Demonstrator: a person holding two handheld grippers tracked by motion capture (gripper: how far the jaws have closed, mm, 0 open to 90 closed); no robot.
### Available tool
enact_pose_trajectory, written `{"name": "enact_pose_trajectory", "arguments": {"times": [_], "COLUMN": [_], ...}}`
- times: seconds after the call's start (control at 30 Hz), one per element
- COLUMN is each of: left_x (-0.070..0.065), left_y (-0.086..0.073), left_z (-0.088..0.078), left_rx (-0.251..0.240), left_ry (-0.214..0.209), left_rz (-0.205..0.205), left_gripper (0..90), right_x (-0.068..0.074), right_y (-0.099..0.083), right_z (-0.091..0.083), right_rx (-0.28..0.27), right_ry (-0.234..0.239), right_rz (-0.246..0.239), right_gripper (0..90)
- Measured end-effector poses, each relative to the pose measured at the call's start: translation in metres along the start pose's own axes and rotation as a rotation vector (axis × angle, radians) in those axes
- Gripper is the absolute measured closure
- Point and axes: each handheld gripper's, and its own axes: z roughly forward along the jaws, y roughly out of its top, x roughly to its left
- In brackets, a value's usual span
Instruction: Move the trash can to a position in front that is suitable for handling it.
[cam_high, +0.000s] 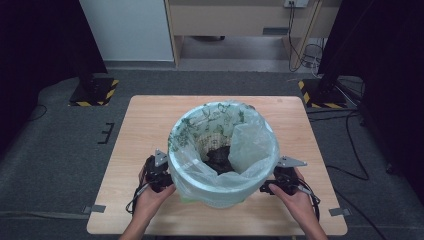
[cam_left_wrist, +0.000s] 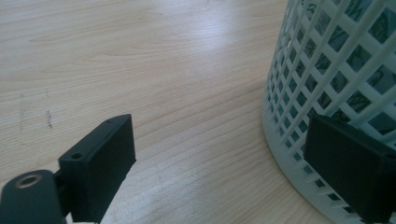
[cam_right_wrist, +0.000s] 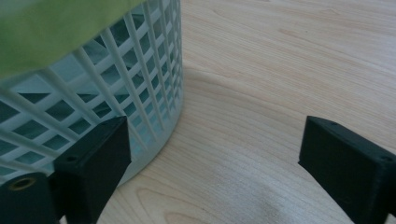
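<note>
White lattice plastic forms the bin (cam_high: 220, 192) at the centre of the high view, standing on a wooden table (cam_high: 150, 120) and lined with a pale green bag (cam_high: 250, 140) that folds over its rim. Dark contents lie at the bottom of the bag. A person's hands enter from the lower edge, one on each side of the bin. The left gripper (cam_high: 159, 175) sits at the bin's lower left, the right gripper (cam_high: 280, 184) at its lower right. In the left gripper view, the left gripper (cam_left_wrist: 224, 163) is spread wide, one jaw against the bin wall (cam_left_wrist: 327, 70), the other over bare table. In the right gripper view, the right gripper (cam_right_wrist: 215, 163) is likewise spread, one jaw at the lattice (cam_right_wrist: 116, 84), nothing pinched.
</note>
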Motion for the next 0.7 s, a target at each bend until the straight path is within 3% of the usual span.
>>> {"name": "enact_pose_trajectory", "arguments": {"times": [0.13, 0.3, 0.5, 0.7], "left_x": [0.0, 0.003, 0.01, 0.016], "left_y": [0.0, 0.004, 0.018, 0.024], "left_z": [0.003, 0.009, 0.026, 0.036], "left_rx": [0.001, 0.005, 0.016, 0.013], "left_ry": [0.005, 0.015, 0.02, 0.013], "left_rz": [-0.012, -0.03, -0.1, -0.083], "left_gripper": [8.6, 9.2, 11.8, 9.7], "right_x": [-0.002, -0.003, -0.011, -0.021], "right_y": [0.0, 0.004, 0.016, 0.025], "right_z": [0.003, 0.009, 0.02, 0.03], "right_rx": [0.002, -0.009, -0.008, 0.006], "right_ry": [-0.007, -0.031, -0.09, -0.11], "right_rz": [0.001, 0.039, 0.043, 0.038], "right_gripper": [8.0, 9.3, 11.4, 9.9]}}
